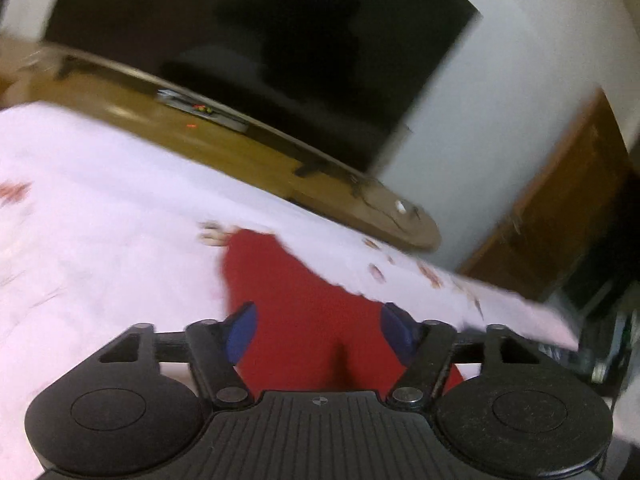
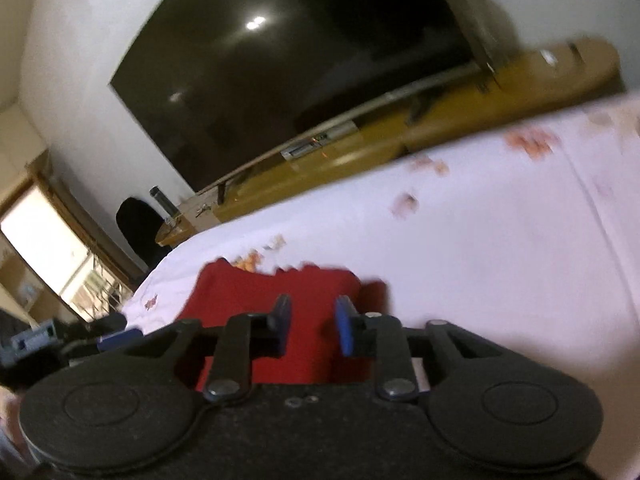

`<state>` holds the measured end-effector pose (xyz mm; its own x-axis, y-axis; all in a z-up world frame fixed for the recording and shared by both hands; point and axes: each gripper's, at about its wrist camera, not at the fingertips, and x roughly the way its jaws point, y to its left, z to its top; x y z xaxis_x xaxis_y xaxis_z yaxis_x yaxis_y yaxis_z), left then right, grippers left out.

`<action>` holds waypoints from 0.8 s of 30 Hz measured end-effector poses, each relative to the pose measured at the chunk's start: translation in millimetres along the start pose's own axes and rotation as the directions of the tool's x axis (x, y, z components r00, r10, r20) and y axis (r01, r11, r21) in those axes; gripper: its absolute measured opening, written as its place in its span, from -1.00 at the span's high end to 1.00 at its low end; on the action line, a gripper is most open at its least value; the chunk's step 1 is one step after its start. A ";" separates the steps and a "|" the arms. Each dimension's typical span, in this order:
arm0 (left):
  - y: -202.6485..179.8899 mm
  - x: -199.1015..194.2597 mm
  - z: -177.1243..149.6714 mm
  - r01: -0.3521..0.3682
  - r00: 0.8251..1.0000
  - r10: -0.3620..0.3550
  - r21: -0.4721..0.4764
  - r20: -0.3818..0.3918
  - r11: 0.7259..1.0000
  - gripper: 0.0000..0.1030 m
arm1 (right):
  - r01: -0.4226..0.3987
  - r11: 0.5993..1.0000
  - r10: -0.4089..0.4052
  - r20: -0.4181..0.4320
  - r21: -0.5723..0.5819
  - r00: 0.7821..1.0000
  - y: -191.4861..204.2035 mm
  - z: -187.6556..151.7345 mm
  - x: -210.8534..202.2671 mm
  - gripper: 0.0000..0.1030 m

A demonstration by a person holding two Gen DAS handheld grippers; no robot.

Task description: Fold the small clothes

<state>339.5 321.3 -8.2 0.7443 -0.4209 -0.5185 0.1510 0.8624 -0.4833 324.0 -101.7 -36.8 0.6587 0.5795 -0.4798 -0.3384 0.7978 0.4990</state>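
Jaws of both grippers gape over a blurred, rumpled red garment [image 1: 304, 300] [image 2: 276, 292].

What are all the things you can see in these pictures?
cloth: one, red, lying on the sheet in front of both grippers
sheet: one, pale pink with small reddish prints, spread under the cloth
TV: one, black, off, against the white wall
TV stand: one, brown wood, under the TV
box: one, grey, on the stand, small red lights
door: one, brown wood, right of the TV in the left view
left gripper: one, black with blue pads, open over the cloth
right gripper: one, black with blue pads, open over the cloth
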 end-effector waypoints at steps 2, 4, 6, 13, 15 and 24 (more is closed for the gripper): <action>-17.5 22.9 -3.0 -0.011 0.998 0.015 0.083 -0.054 0.996 -0.18 | 0.005 0.997 -0.005 -0.005 -0.077 1.000 16.5 2.9 14.6 0.55; -28.6 45.5 -9.5 -0.085 0.990 0.103 0.180 -0.098 0.980 -0.18 | 0.033 0.984 -0.042 -0.046 -0.173 0.998 29.4 -0.2 29.9 0.58; -34.7 65.5 -21.3 -0.187 0.969 0.227 0.317 -0.094 0.930 -0.19 | 0.144 0.941 -0.193 -0.137 -0.306 0.972 33.3 -12.0 57.2 0.65; -30.2 59.0 -16.8 -0.169 0.975 0.202 0.278 -0.094 0.946 -0.22 | 0.180 0.928 -0.232 -0.129 -0.327 0.964 27.3 -14.8 62.4 0.64; -27.8 40.0 -13.3 -0.159 0.981 0.181 0.242 -0.068 0.957 -0.22 | 0.186 0.942 -0.230 -0.132 -0.280 0.964 28.5 -14.3 57.5 0.64; -9.8 1.9 -54.8 -0.102 0.987 0.111 0.084 -0.112 0.991 -0.22 | 0.102 0.994 -0.106 -0.120 -0.039 0.987 19.9 -38.0 -19.0 0.19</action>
<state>303.7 296.7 -43.1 0.6789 -0.3510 -0.6449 0.1280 0.9215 -0.3667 279.2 -90.5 -45.2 0.6054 0.5076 -0.6130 -0.2956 0.8586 0.4189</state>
